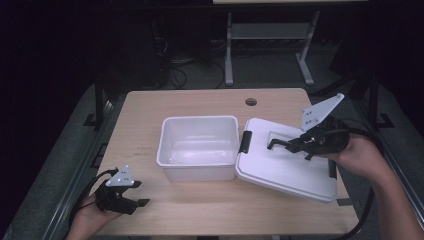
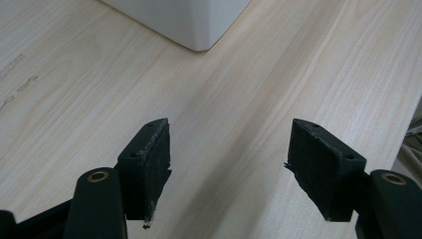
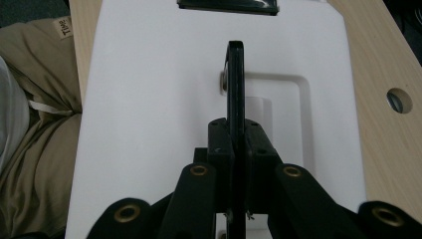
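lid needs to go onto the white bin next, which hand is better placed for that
Right. The right gripper is shut on the lid's black handle, tilting the lid beside the bin. The left gripper hangs open near the table edge.

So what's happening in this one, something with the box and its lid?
A person works at a wooden table with a gripper in each hand. The right gripper is shut on the black handle of a white lid, which sits tilted, one edge leaning against the open white bin. The bin looks empty. The left gripper rests open near the table's front left corner, holding nothing.
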### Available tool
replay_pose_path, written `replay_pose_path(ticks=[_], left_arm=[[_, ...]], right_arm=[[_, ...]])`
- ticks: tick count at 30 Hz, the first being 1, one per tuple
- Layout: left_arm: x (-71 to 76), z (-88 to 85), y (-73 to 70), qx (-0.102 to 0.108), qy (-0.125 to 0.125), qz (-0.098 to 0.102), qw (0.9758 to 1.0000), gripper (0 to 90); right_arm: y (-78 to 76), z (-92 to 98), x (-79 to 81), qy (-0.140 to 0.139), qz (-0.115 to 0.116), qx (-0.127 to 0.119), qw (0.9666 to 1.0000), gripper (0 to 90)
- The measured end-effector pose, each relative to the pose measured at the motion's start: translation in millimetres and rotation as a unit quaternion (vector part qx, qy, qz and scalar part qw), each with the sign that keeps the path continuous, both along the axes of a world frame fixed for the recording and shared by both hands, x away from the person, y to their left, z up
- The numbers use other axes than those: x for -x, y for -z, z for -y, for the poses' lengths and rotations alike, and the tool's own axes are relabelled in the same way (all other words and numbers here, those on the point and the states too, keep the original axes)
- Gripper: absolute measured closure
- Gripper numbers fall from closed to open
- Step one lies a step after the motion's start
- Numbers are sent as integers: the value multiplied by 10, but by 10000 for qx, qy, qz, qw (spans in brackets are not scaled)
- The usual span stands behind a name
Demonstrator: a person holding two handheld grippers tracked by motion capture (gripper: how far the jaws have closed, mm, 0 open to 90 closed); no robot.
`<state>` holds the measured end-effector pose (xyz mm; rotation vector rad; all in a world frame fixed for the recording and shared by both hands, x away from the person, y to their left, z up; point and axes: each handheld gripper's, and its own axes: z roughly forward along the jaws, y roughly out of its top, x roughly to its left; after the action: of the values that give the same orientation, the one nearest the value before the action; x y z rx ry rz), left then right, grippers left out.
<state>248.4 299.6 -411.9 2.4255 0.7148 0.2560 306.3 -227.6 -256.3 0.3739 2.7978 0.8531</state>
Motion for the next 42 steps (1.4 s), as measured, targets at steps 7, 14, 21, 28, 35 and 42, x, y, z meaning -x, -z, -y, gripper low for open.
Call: replay_pose_path(ticks=[7, 14, 21, 28, 35, 42], left_arm=[[-3, -12, 4, 19, -3, -13, 10000, 329], [-4, -35, 5, 55, -16, -17, 10000, 328], [-4, -55, 16, 79, -12, -18, 10000, 327], [-1, -56, 22, 103, -15, -47, 9999, 325], [-9, -48, 32, 123, 1, -60, 9999, 324], [-4, -52, 39, 136, -1, -73, 9999, 322]], right_arm=[[-58, -140, -80, -122, 7, 12, 9999, 843], [-106, -326, -182, -288, -12, 18, 9996, 843], [-160, -521, -278, -495, 11, 35, 9988, 843], [-193, -692, -345, -639, -8, 28, 9980, 843], [-215, -828, -401, -764, -5, 50, 9971, 843], [-232, -927, -445, -863, 27, 11, 9963, 843]])
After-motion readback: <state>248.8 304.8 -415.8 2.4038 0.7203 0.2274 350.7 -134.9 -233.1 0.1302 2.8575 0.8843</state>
